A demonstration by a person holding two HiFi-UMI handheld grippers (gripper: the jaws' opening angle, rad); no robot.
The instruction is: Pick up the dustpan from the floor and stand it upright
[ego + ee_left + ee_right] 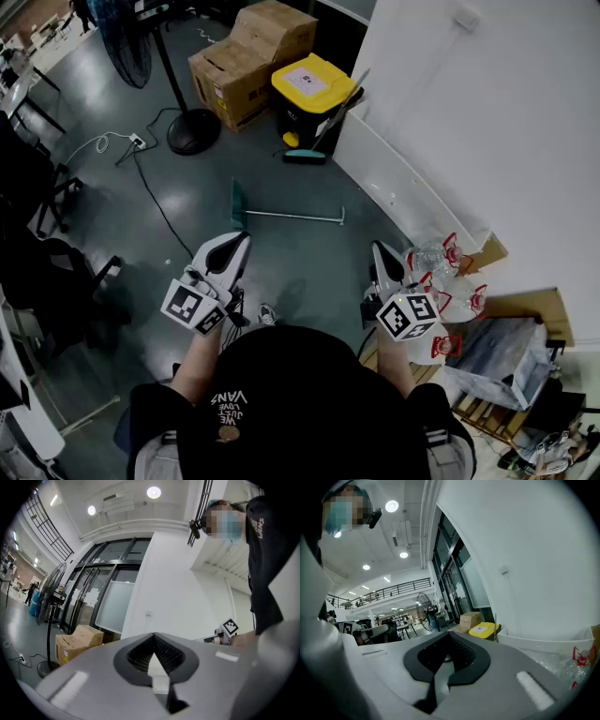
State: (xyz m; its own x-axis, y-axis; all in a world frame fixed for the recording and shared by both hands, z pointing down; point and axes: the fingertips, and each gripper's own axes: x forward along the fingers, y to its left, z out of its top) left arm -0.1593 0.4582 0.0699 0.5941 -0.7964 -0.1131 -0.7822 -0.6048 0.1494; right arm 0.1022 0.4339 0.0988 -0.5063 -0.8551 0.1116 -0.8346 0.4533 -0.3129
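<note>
- Grey floor [281,272] across most of the head view, its near part hidden behind the person's dark top.
- White wall [487,112] down the right side, cut off by the frame edges.
- Cardboard boxes [248,61] at the top, touching a yellow-lidded bin [309,84]; bin's lower body dark and hard to make out.
- Standing fan [192,131] left of the boxes, with round base and pole plain to see and head cropped by the top edge.
- Dustpan [240,204] lying flat on the floor, not upright, ahead of both grippers and well apart from them, with its long handle [295,216] pointing toward the wall.
- Left gripper [241,238] held about level, fingers closed together on nothing.
- Right gripper [378,247] likewise about level, fingers closed together and empty.
- Clear bottles [441,267] with red caps heaped by the wall, just beside the right gripper and partly hidden behind it; number impossible to tell.
</note>
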